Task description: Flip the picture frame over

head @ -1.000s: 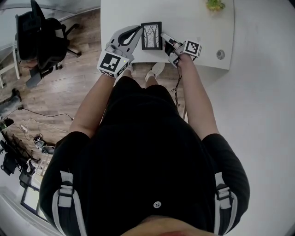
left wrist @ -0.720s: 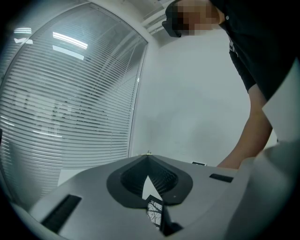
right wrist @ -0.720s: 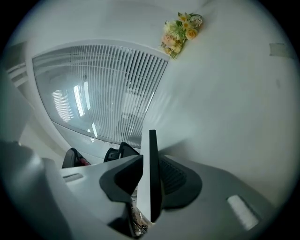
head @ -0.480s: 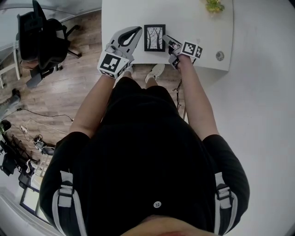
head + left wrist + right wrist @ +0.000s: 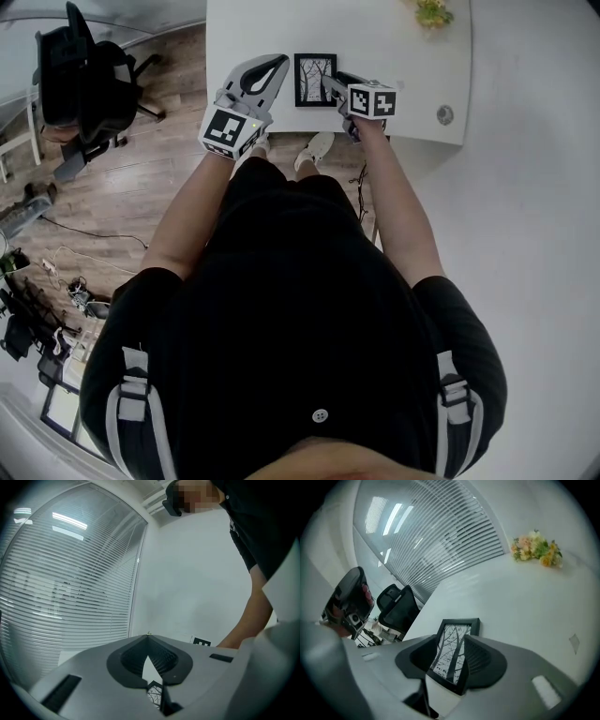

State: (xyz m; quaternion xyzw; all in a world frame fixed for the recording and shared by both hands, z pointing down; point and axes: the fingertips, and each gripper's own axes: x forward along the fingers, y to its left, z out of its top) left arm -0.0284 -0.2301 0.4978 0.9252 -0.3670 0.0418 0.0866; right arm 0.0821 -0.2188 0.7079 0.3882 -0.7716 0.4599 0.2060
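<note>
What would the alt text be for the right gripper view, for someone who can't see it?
A black picture frame with a bare-tree print lies face up on a white table, its near end between the right gripper's grey jaws, which have just been opening. Flowers sit farther back; window blinds and a black office chair lie beyond.

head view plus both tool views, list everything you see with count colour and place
picture frame: one, black, face up on the table near its front edge
table: one, white, ahead of the person
flowers: one bunch, yellow and pink, table's far edge
office chair: one, black, wooden floor at left
left tool: one, grey, shut, empty, left of the frame
right tool: one, grey, jaws have just been opening, frame between them
</note>
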